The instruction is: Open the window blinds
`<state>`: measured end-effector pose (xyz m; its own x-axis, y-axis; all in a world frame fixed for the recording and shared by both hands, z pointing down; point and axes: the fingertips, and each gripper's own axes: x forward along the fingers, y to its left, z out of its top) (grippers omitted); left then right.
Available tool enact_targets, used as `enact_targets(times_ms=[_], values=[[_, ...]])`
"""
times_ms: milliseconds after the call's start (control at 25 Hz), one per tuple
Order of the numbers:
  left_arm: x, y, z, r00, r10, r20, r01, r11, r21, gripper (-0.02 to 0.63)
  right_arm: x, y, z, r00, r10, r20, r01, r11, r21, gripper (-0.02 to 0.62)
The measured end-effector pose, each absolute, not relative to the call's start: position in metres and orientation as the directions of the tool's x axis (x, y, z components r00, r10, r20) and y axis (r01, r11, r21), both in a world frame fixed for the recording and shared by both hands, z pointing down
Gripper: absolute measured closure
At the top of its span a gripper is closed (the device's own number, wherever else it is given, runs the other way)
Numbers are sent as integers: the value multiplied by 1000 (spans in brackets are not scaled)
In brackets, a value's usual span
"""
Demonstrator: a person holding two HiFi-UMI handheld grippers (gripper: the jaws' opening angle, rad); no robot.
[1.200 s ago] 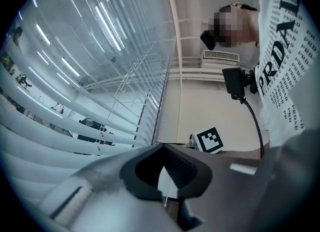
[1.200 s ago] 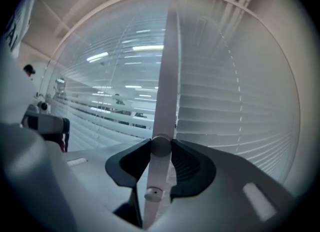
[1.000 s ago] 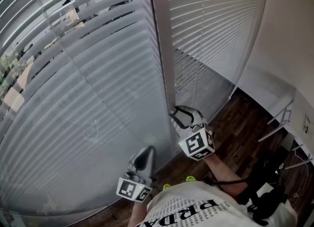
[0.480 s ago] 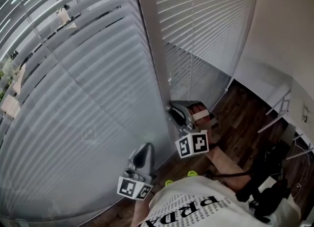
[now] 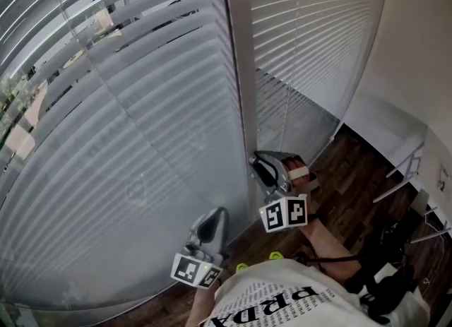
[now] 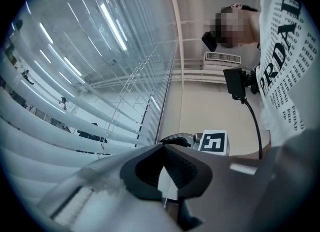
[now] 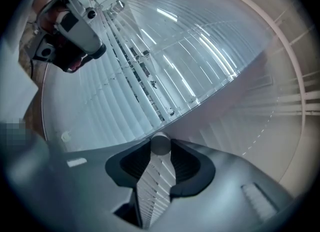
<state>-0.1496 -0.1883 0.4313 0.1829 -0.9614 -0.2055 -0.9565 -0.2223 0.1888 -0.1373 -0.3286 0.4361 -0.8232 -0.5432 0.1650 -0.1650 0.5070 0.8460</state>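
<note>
The wide white slatted blind (image 5: 141,128) fills the left of the head view; its upper slats are tilted and show outdoors. A narrower blind (image 5: 318,36) hangs right of the window post (image 5: 240,71). My right gripper (image 5: 263,167) is close against the post's foot, turned on its side. In the right gripper view its jaws (image 7: 160,151) are shut on the grey round end of a tilt wand (image 7: 160,143). My left gripper (image 5: 212,228) hangs lower, just in front of the wide blind. Its pads (image 6: 175,163) meet at the tips with nothing clearly between them.
Dark wooden floor (image 5: 353,184) runs below the blinds. A white wall (image 5: 417,50) closes the right side, with a white metal frame (image 5: 402,170) and black gear (image 5: 388,276) at its foot. The person's white printed shirt (image 5: 282,297) fills the bottom edge.
My right gripper has rolled over at the post, so its marker cube swung from beside the jaws to below them. The left gripper has hardly moved.
</note>
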Motion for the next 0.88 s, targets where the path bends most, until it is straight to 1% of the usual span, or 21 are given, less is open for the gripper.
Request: enact_targets(times_ms=[400, 600, 880], values=[[-147, -190, 432, 192, -961, -201, -955, -230, 185, 615, -137, -331, 437, -838, -519, 168, -235, 622, 746, 466], [-145, -191, 433, 202, -960, -195, -954, -237, 182, 615, -136, -332, 436, -851, -498, 169, -297, 720, 627, 466], [-142, -192, 432, 211, -958, -192, -952, -247, 183, 615, -137, -333, 435, -871, -458, 176, -324, 807, 494, 466]])
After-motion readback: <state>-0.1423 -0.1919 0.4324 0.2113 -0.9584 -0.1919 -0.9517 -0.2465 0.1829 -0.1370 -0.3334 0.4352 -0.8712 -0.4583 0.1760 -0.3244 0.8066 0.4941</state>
